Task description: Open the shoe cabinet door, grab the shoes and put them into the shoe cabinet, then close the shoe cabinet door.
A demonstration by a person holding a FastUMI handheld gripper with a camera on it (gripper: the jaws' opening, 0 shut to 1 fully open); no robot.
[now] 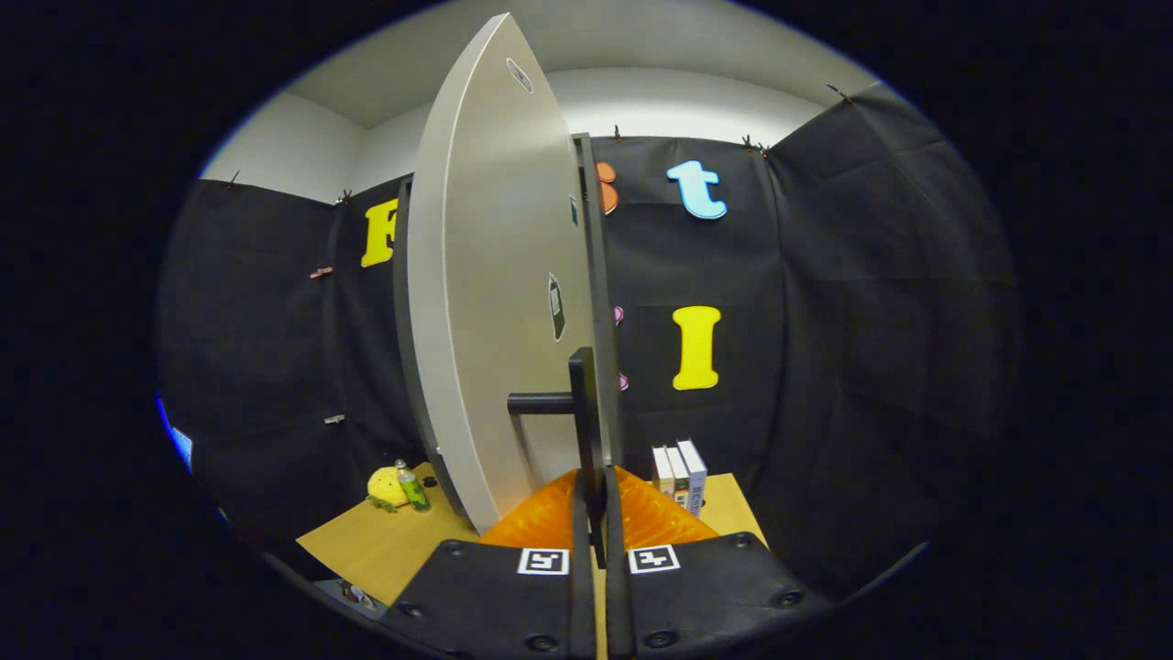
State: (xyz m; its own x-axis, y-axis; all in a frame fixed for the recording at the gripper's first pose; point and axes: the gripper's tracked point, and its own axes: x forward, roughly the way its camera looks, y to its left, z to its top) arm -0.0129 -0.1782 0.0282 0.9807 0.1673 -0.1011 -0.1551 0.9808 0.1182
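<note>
The grey shoe cabinet door (495, 302) stands swung out and I see it almost edge-on, just ahead of me. Its black handle (581, 403) is an upright bar held off the door by a short stub. The bar's lower end runs down between my two fingers. My gripper (596, 490) is shut on that handle, with a finger pressing on either side of the bar. The door hides the cabinet's inside.
A wooden table top (367, 541) lies below. A yellow plush toy (385, 486) and a small green bottle (412, 489) stand left of the door. Three upright boxes (680, 475) stand right of the fingers. Black cloth walls close the booth all round.
</note>
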